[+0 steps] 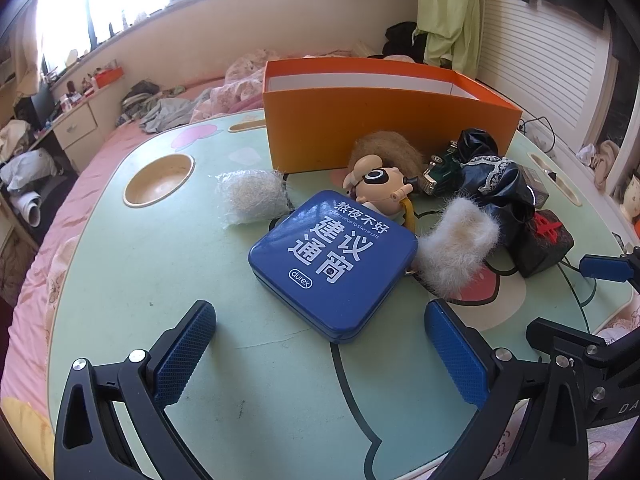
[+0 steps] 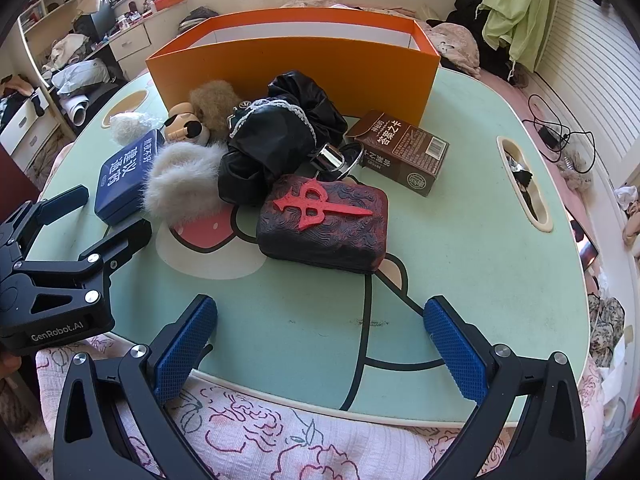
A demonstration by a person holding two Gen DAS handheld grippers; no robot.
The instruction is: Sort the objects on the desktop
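Each gripper [image 2: 320, 344] is black with blue textured pads [image 2: 182, 350], silver screws and "GenRobot.AI" lettering

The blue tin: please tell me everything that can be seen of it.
The blue tin is a flat, square metal-looking box with rounded corners and a closed lid. White Chinese characters and a "durex" logo are printed on top. It lies flat on the green table, turned diagonally. The doll lies at its far corner, and the white fur piece touches its right side. The open left gripper is just before it, not touching.
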